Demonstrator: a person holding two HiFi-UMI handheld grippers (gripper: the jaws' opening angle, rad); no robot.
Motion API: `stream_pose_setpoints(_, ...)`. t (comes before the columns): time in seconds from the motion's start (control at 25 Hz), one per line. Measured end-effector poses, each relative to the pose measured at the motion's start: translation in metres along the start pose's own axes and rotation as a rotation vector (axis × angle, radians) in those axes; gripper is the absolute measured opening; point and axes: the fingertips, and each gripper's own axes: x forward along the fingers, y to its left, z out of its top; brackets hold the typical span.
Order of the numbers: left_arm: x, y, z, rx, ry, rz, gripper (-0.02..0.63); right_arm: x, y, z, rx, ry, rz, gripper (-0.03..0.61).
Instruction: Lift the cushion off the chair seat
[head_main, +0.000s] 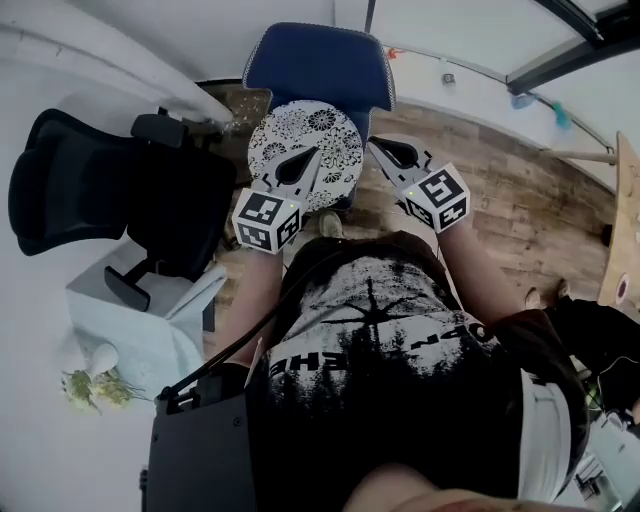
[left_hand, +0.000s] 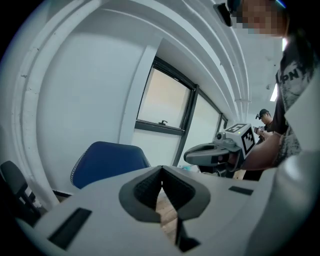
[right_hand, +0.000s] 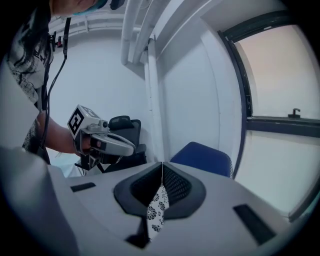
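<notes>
Black-and-white cushion (head_main: 330, 130) lies on the blue chair (head_main: 320, 65). The left gripper (head_main: 311, 154) and right gripper (head_main: 379, 147) hover closed and empty, likely reaching. Next, they should open and pinch its rim.

Wood-plank floor (head_main: 520, 200) under blue chair (head_main: 320, 65) and black office chair (head_main: 95, 185)

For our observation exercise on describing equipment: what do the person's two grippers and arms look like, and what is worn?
The left gripper and right gripper have pale grey shells, dark ribbed gripping faces and a cube each of black-and-white square markers. Forearms are bare; the T-shirt is black with white print, a black cable trailing beside it.
</notes>
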Motion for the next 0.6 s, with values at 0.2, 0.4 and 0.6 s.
stream_pose_setpoints(0.2,0.01,0.012,-0.005,0.005,0.019,-0.076,0.015,0.006,-0.005,-0.003,0.012,0.019,-0.068,0.018)
stream_pose_setpoints(0.4,0.016,0.019,-0.013,-0.009,0.036,-0.089,0.015,0.011,-0.008,-0.014,0.045,0.041,-0.071,0.02)
stream_pose_setpoints(0.6,0.034,0.028,-0.015,-0.029,0.039,-0.066,0.015,0.026,-0.028,-0.037,0.075,0.098,-0.034,0.02)
